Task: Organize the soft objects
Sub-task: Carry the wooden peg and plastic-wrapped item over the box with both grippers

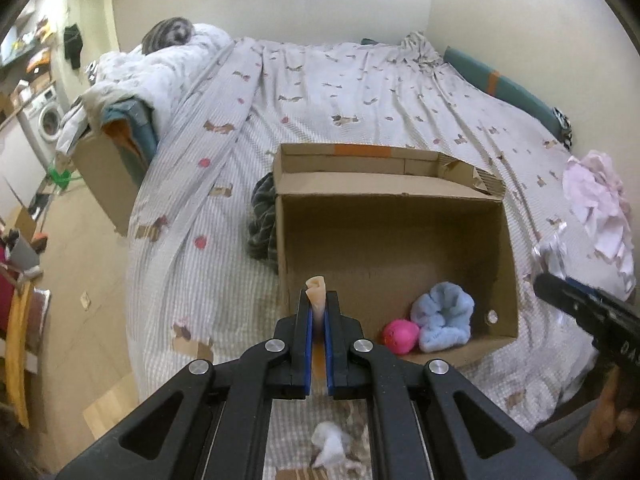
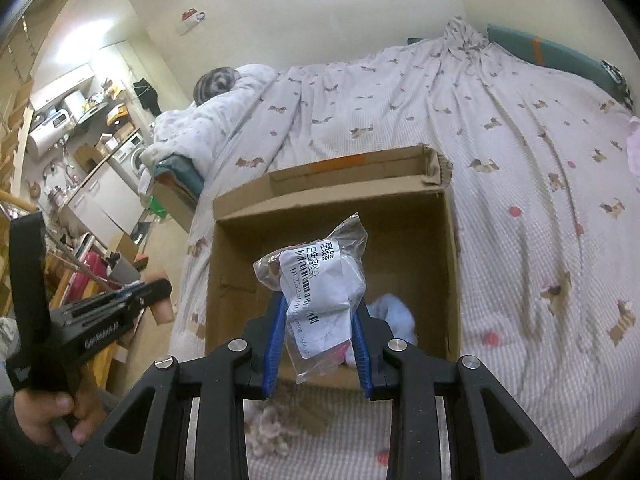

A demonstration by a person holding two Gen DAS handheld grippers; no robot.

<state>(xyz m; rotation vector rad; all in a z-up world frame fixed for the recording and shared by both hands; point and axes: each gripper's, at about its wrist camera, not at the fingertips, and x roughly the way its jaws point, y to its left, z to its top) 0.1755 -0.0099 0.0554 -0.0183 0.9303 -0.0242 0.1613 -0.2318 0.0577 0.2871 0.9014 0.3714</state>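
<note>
An open cardboard box (image 1: 394, 236) sits on the bed; it also shows in the right wrist view (image 2: 332, 216). Inside lie a light blue plush piece (image 1: 444, 316) and a pink ball (image 1: 400, 336). My left gripper (image 1: 318, 300) is shut on a thin beige soft strip (image 1: 318, 294), held over the box's near left wall. My right gripper (image 2: 318, 312) is shut on a clear plastic bag with a white barcode label (image 2: 320, 284), held above the box's near edge. The right gripper's body shows in the left wrist view (image 1: 588, 312). The left gripper's body shows in the right wrist view (image 2: 92, 312).
A dark striped cloth (image 1: 262, 220) lies against the box's left side. Pink and white clothes (image 1: 600, 208) are piled at the bed's right. A white soft item (image 1: 330, 444) lies on the bed under my left gripper. A second box (image 1: 112, 168) with bedding stands at the bed's left edge.
</note>
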